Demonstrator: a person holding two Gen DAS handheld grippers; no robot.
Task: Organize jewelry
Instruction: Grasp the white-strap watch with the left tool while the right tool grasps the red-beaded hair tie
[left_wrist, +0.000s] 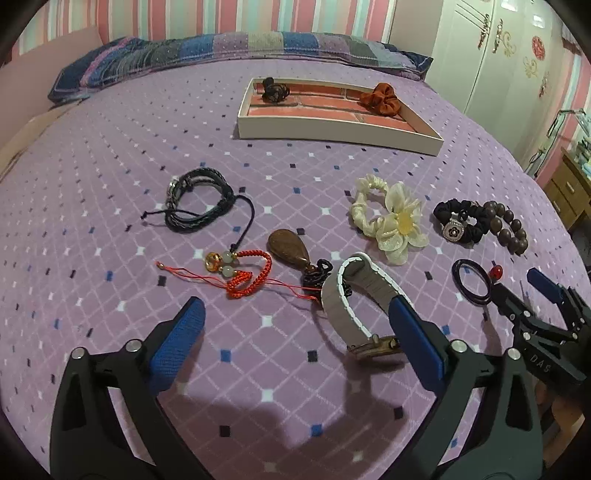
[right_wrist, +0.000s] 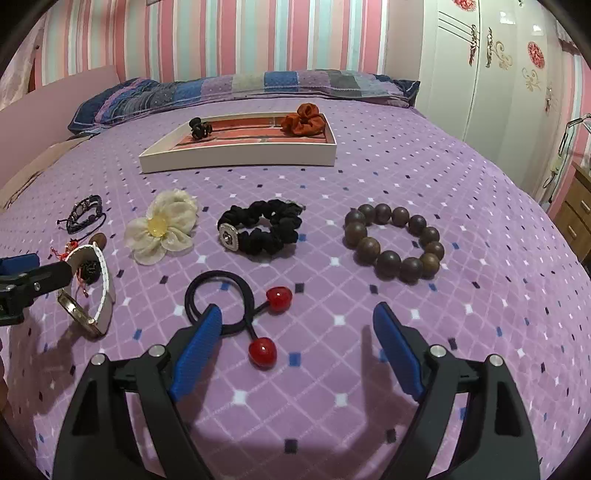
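Observation:
Jewelry lies spread on a purple bed. My left gripper (left_wrist: 295, 321) is open and empty just before a white watch (left_wrist: 358, 295), a red cord bracelet (left_wrist: 240, 273) and a brown pendant (left_wrist: 288, 247). A black cord bracelet (left_wrist: 199, 203) lies further left. My right gripper (right_wrist: 295, 332) is open and empty over a black hair tie with red cherries (right_wrist: 236, 302). Beyond it lie a cream flower scrunchie (right_wrist: 162, 229), a black scrunchie (right_wrist: 262, 229) and a wooden bead bracelet (right_wrist: 395, 240). A white tray (right_wrist: 240, 157) at the back holds an orange scrunchie (right_wrist: 303, 120) and a dark hair tie (right_wrist: 199, 129).
A striped pillow (left_wrist: 236, 48) lies along the head of the bed behind the tray. A white wardrobe (right_wrist: 491, 66) stands at the right, with a wooden drawer unit (right_wrist: 576, 210) beside the bed's right edge.

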